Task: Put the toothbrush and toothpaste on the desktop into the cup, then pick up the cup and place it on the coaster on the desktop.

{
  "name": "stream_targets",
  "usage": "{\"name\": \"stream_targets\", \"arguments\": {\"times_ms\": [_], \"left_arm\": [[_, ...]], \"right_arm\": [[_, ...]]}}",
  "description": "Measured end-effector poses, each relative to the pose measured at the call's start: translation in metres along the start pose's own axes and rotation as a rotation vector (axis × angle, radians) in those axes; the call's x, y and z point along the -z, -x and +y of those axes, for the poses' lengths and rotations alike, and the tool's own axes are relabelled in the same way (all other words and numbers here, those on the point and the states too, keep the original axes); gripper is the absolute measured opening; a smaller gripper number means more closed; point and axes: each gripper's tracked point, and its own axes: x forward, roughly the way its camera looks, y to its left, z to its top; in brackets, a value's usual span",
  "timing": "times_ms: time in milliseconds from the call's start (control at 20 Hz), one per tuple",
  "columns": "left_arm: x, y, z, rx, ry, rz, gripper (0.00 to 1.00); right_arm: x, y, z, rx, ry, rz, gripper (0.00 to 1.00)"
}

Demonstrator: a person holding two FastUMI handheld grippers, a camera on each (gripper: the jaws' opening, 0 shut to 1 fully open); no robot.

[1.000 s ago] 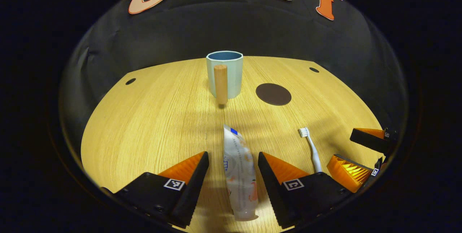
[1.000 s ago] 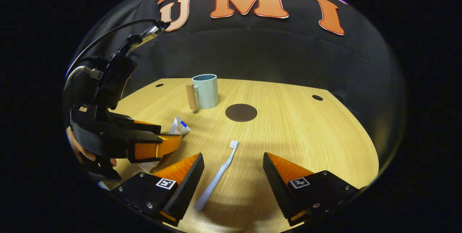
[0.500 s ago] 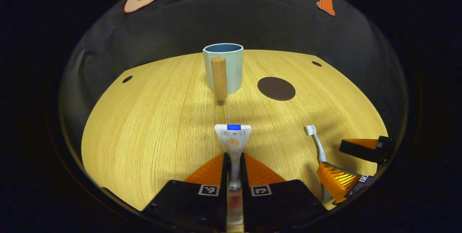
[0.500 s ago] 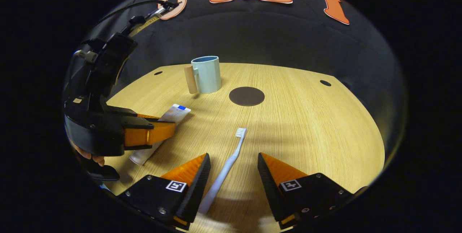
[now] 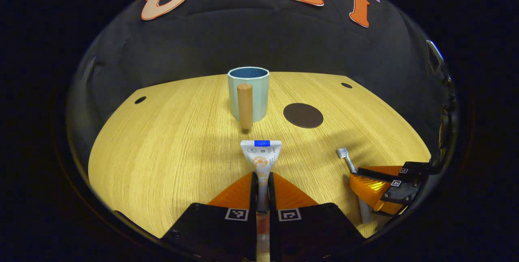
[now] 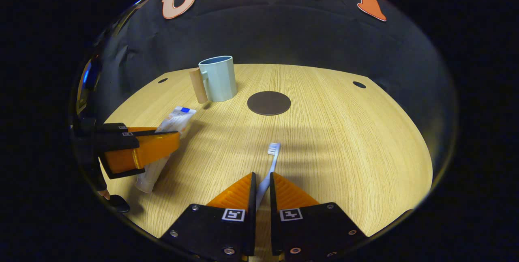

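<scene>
My left gripper [image 5: 262,177] is shut on the white toothpaste tube [image 5: 261,157], whose flat crimped end points toward the cup. In the right gripper view the same left gripper [image 6: 172,142] holds the tube [image 6: 175,119] at the table's left side. My right gripper [image 6: 262,177] is shut on the white toothbrush [image 6: 271,157], bristles pointing away from me. From the left gripper view the right gripper [image 5: 357,177] grips the toothbrush [image 5: 345,157] at the right. A pale blue cup [image 5: 248,95] with a wooden handle stands upright at the far middle. Just right of it lies the dark round coaster [image 5: 303,115].
The round wooden table [image 6: 344,140] has small dark holes near its far edge [image 6: 359,84]. The booth's black cloth wall rises behind the table. Bare tabletop lies between the grippers and the cup [image 6: 218,78] and coaster [image 6: 269,102].
The right gripper has closed its fingers on the toothbrush handle. The left gripper closed on the toothpaste a second ago and still holds it, now slightly farther from the cup.
</scene>
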Motion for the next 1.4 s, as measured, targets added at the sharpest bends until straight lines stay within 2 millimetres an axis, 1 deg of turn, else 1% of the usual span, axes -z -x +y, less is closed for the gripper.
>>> {"name": "stream_targets", "arguments": {"times_ms": [200, 250, 300, 350, 400, 450, 600, 700, 800, 1050, 1150, 1400], "left_arm": [[-0.017, 0.014, 0.002, -0.003, -0.008, -0.074, 0.12], [-0.023, 0.018, 0.002, 0.0, -0.013, -0.094, 0.12], [-0.029, 0.021, 0.001, 0.0, -0.009, -0.111, 0.09], [-0.032, 0.024, 0.0, 0.007, -0.011, -0.124, 0.15], [-0.035, 0.027, -0.002, 0.013, -0.007, -0.132, 0.09], [-0.037, 0.029, -0.004, 0.022, -0.003, -0.143, 0.08], [-0.044, 0.04, -0.006, 0.039, 0.01, -0.191, 0.09], [-0.051, 0.047, -0.003, 0.048, 0.011, -0.228, 0.08], [-0.061, 0.05, -0.008, 0.065, 0.029, -0.258, 0.08], [-0.075, 0.057, -0.009, 0.092, 0.067, -0.328, 0.08], [-0.09, 0.062, -0.01, 0.096, 0.07, -0.365, 0.08], [-0.135, 0.077, -0.006, 0.093, 0.071, -0.472, 0.08]], "right_arm": [[-0.001, 0.0, 0.006, -0.037, -0.055, 0.007, 0.05], [-0.001, 0.0, 0.009, -0.053, -0.072, 0.009, 0.04], [-0.001, -0.001, 0.012, -0.07, -0.09, 0.004, 0.03], [-0.002, -0.001, 0.014, -0.083, -0.104, 0.007, 0.03], [-0.002, 0.0, 0.015, -0.095, -0.108, 0.002, 0.03], [-0.005, 0.001, 0.016, -0.104, -0.115, -0.005, 0.03], [-0.019, 0.007, 0.022, -0.136, -0.144, -0.049, 0.02], [-0.026, 0.013, 0.019, -0.144, -0.157, -0.079, 0.02], [-0.033, 0.019, 0.018, -0.158, -0.172, -0.099, 0.02], [-0.056, 0.034, 0.014, -0.181, -0.185, -0.177, 0.02], [-0.066, 0.04, 0.012, -0.188, -0.183, -0.204, 0.02], [-0.092, 0.051, 0.007, -0.2, -0.179, -0.272, 0.02]]}}
